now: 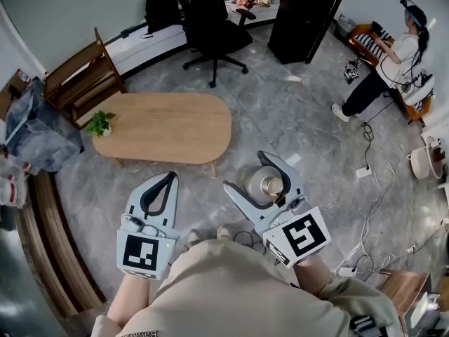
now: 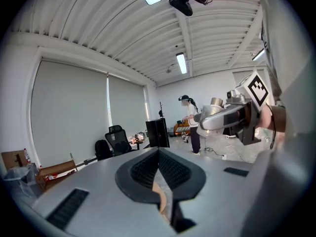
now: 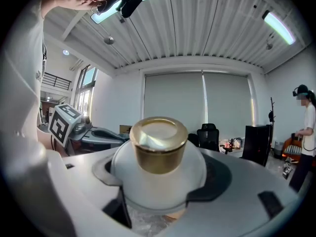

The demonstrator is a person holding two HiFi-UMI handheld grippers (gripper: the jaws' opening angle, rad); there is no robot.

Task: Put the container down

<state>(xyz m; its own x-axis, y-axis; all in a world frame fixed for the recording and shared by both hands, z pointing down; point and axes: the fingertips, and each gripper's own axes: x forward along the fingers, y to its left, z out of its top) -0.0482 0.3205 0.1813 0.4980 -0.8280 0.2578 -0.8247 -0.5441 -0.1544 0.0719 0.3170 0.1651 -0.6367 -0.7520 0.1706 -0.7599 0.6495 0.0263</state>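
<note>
A round white container (image 1: 265, 183) with a gold lid (image 3: 157, 141) is held above the grey floor, just right of the oval wooden table (image 1: 165, 125). My right gripper (image 1: 245, 170) is shut on it, its jaws spread wide around the white body (image 3: 158, 174). In the right gripper view the container fills the space between the jaws and stands upright. My left gripper (image 1: 168, 179) hangs beside it on the left, shut, with nothing between its jaws (image 2: 159, 154). From the left gripper view the right gripper (image 2: 232, 115) and the container (image 2: 215, 102) show at the right.
A small potted plant (image 1: 102, 123) stands on the table's left end. A wooden chair (image 1: 81, 72) and bags are at the left, an office chair (image 1: 210, 27) and black cabinet (image 1: 302, 16) behind. A person (image 1: 393, 62) stands far right; cables (image 1: 372, 181) run over the floor.
</note>
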